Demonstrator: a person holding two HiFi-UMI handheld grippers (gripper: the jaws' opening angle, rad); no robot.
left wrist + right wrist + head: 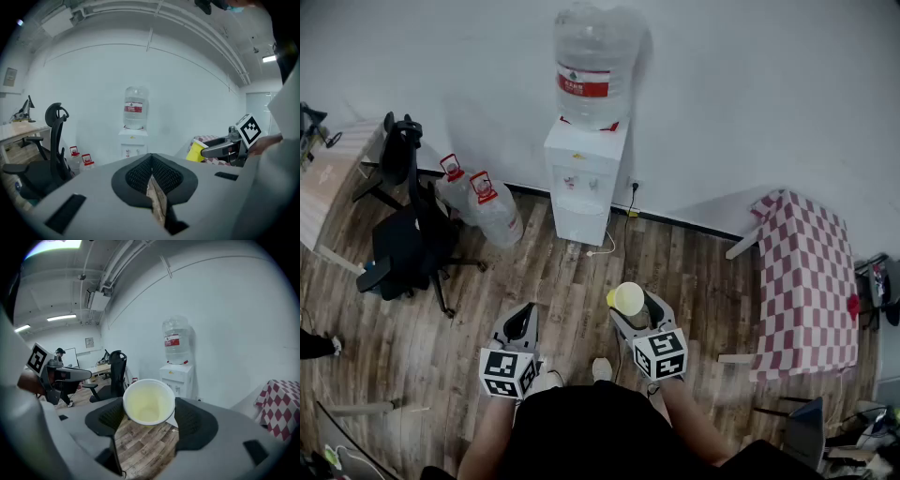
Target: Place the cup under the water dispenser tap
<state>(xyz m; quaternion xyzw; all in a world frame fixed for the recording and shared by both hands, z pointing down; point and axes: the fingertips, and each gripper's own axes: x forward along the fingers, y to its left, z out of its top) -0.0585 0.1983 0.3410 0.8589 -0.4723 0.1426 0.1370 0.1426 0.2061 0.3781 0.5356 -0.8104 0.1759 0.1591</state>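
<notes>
**Cup (629, 298) held well short of the water dispenser (584, 178)**
The right tongs (633, 307), spread wide, pinch the yellow cup by its sides above the wooden floor. It looks light and thin-walled, likely to buckle under a hard squeeze, so a gentle hold on the sides suits it. The left tongs (151, 176) are pressed together, empty.

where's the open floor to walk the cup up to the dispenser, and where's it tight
Open: the wood floor straight ahead, between the office chair and the checkered table, up to the water dispenser. Crowded: left of the dispenser, where two water jugs stand by the chair; a cable lies at the dispenser's foot.
</notes>
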